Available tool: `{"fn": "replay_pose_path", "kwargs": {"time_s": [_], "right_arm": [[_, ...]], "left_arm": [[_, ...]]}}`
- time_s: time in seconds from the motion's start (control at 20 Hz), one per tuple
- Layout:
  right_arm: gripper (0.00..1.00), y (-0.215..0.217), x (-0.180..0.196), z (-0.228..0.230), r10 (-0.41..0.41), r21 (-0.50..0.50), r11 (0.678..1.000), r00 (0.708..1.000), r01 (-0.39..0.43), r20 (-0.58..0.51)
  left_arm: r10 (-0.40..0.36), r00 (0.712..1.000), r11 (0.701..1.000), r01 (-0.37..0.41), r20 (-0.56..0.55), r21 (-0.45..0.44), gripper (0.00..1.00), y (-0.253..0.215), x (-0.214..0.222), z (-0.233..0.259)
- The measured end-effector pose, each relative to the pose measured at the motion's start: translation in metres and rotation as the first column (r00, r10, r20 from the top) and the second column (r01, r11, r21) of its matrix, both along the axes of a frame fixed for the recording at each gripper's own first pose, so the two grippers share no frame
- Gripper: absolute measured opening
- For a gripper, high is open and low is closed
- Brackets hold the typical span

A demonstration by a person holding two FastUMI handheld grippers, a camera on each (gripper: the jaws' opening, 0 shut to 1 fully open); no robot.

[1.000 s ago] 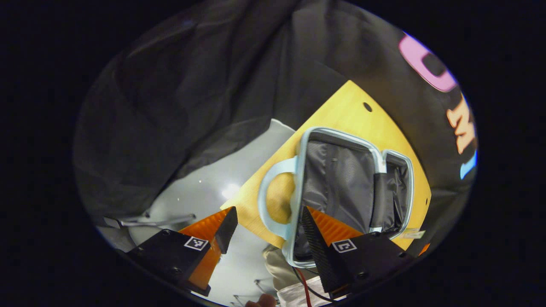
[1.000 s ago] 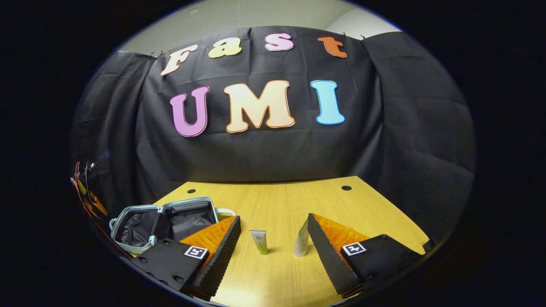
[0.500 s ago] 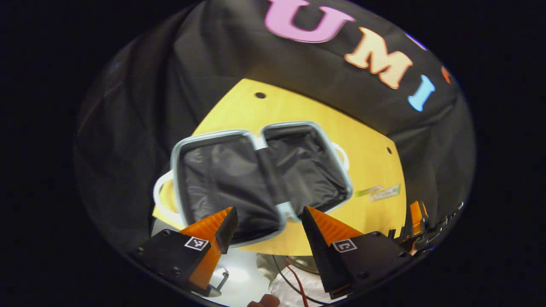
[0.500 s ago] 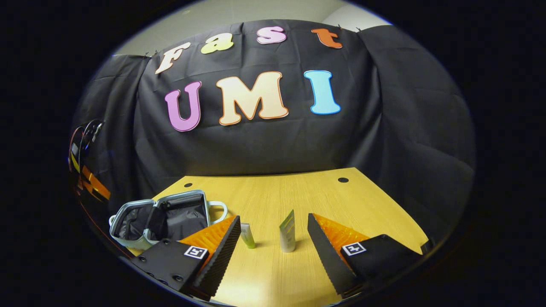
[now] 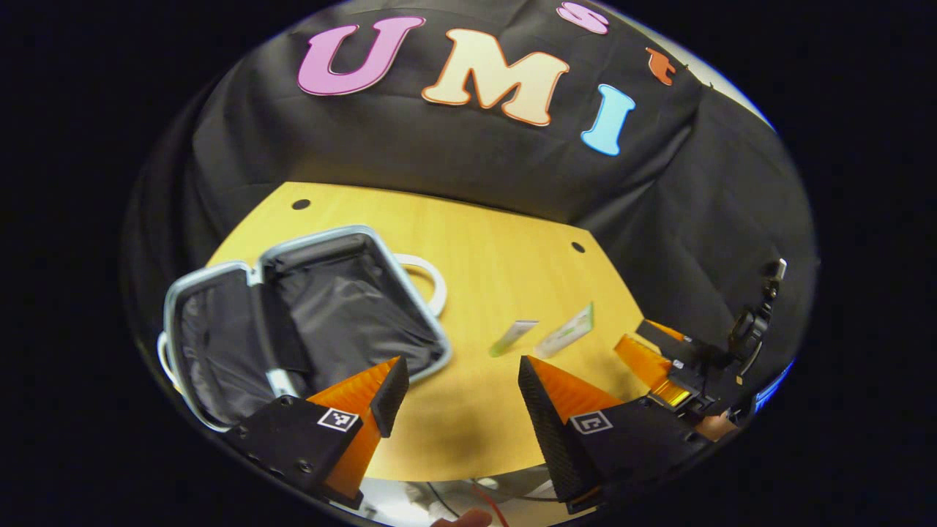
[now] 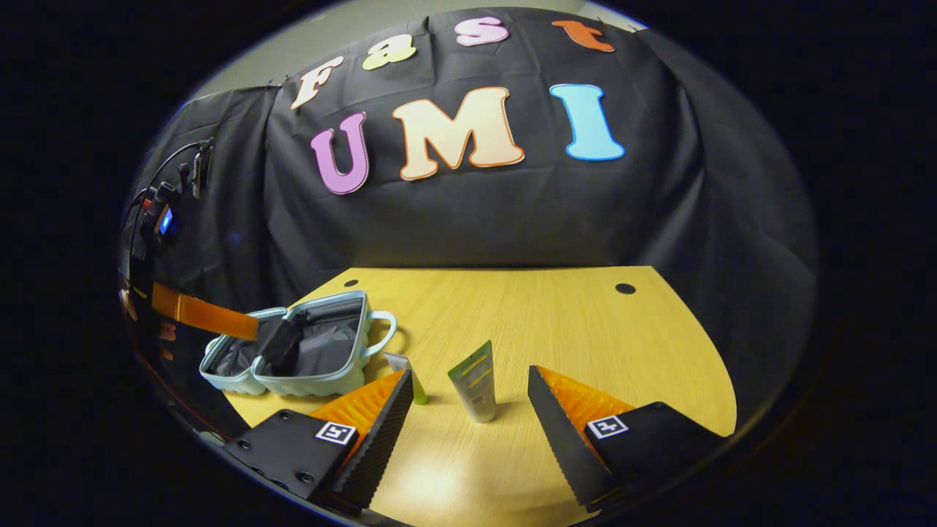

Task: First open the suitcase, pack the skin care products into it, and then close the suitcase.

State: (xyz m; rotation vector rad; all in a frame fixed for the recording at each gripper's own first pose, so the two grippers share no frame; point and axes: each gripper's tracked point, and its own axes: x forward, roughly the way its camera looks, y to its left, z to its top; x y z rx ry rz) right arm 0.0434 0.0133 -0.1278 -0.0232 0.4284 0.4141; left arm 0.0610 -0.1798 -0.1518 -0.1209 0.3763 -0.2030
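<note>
The small suitcase [image 5: 344, 307] lies open on the wooden table [image 5: 498, 241], both dark-lined halves bare, its pale handle toward the middle of the table. Two skin care tubes stand right of it: a slim green one [image 5: 512, 337] and a larger white-and-green one [image 5: 565, 333]. My left gripper [image 5: 457, 388] is open and holds nothing, above the table's near edge between suitcase and tubes. In the right gripper view, my right gripper [image 6: 468, 399] is open just in front of the larger tube [image 6: 474, 380]. The slim tube [image 6: 410, 377] is partly hidden behind its left finger. The suitcase [image 6: 307, 380] sits to its left.
The other gripper [image 5: 659, 359] and the hand holding it show at the table's right in the left gripper view. Bare wood [image 6: 585, 329] lies behind and right of the tubes. Black cloth closes the back and sides. Two round holes [image 6: 625, 288] mark the far table corners.
My left gripper has swung from above the open suitcase to face the back wall. My right gripper has moved closer to the tubes, bringing the larger one in line between its fingers.
</note>
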Motion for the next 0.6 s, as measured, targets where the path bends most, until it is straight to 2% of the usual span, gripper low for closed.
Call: {"fn": "replay_pose_path", "kwargs": {"time_s": [0.05, 0.1, 0.15, 0.25, 0.45, 0.6], "right_arm": [[0.95, 0.000, 0.004, -0.006, 0.029, -0.001, 1.000, 0.999, -0.029, -0.014], [0.98, 0.000, 0.007, -0.014, 0.059, -0.004, 0.998, 0.998, -0.059, -0.034], [0.98, 0.001, 0.011, -0.023, 0.087, -0.009, 0.996, 0.995, -0.088, -0.053], [0.98, 0.004, 0.015, -0.043, 0.148, -0.021, 0.988, 0.984, -0.151, -0.094], [0.98, 0.009, 0.034, -0.081, 0.241, -0.046, 0.967, 0.962, -0.249, -0.129], [0.98, 0.013, 0.047, -0.109, 0.275, -0.037, 0.959, 0.951, -0.282, -0.141]], "left_arm": [[0.008, 1.000, 1.000, -0.008, 0.000, 0.002, 0.88, -0.015, 0.003, -0.012], [0.023, 1.000, 1.000, -0.023, -0.007, 0.002, 0.84, -0.026, 0.006, -0.024], [0.031, 0.999, 1.000, -0.031, -0.009, -0.003, 0.89, -0.038, 0.010, -0.035], [0.042, 0.999, 0.999, -0.042, -0.014, -0.027, 0.89, -0.059, 0.027, -0.050], [0.124, 0.992, 0.992, -0.123, 0.013, -0.033, 0.89, -0.063, 0.073, -0.077], [0.137, 0.989, 0.987, -0.130, 0.061, -0.098, 0.89, -0.071, 0.103, -0.086]]}}
